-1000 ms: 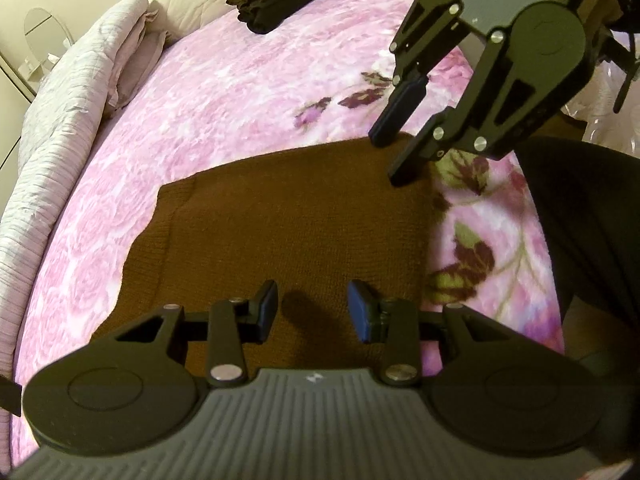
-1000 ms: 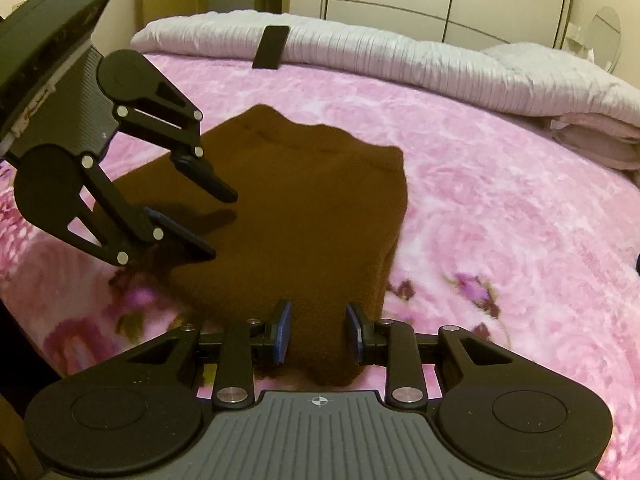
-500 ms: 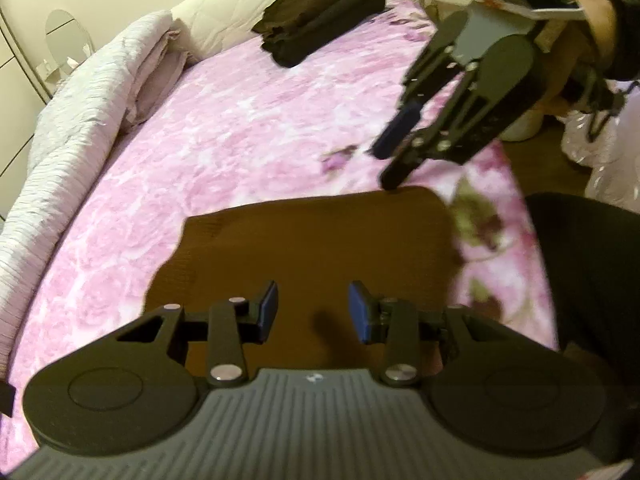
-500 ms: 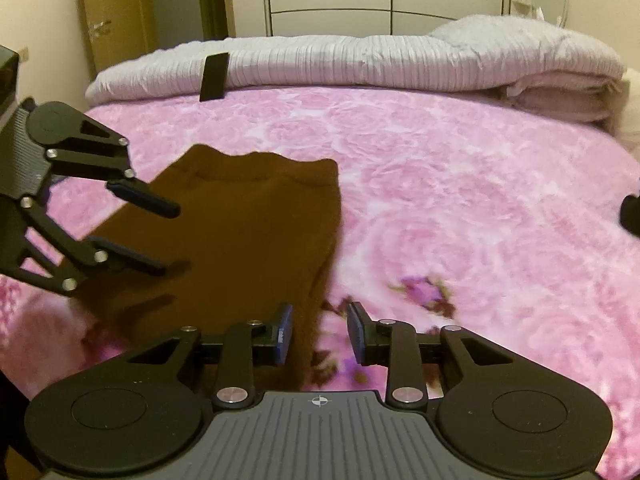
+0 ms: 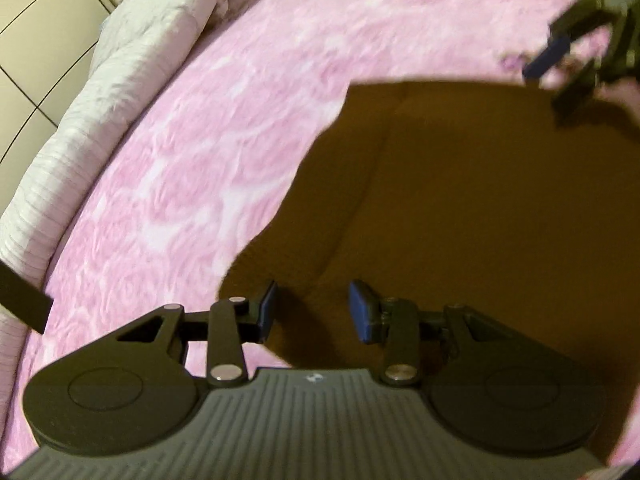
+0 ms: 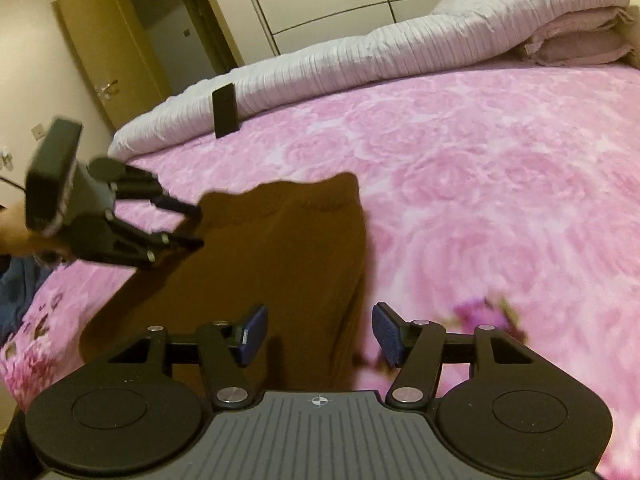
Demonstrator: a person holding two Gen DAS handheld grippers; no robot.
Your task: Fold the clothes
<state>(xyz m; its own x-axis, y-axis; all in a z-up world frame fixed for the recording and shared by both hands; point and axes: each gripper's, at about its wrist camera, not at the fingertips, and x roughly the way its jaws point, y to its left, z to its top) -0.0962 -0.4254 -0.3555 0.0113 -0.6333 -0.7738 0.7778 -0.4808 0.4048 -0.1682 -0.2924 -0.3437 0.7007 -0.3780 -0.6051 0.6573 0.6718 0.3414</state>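
Two pairs of tongs hang over a brown knitted garment (image 6: 280, 264) that lies folded into a long strip near one corner of a bed. The right tongs (image 6: 318, 334) are spreading, their blue pads (image 6: 253, 334) standing apart with the near end of the strip between them but not pressed; nothing is held. The left tongs (image 5: 312, 310), seen also from the right-hand camera (image 6: 196, 226), stand partly spread and empty above the garment's far side, close to the edge that borders the pink cover; whether their tips touch the cloth cannot be told through the blur.

The garment rests flat on the pink rose-patterned bedspread (image 6: 500, 200), its ribbed hem pointing toward the far side of the bed, where a pale rumpled quilt (image 6: 400, 52) lies along the edge with a small dark flat object (image 6: 225, 110) leaning against it.

The risks from here, as a judgement: with neither pair gripping, any pinch that takes only the top layer would peel the fold open rather than carry it over. A soft knit is likely to sag and slide on a plush cover, so a lift by one pair alone could drag the strip askew. The two pairs work close together over a narrow piece, and a crossing reach could knock one against the other.
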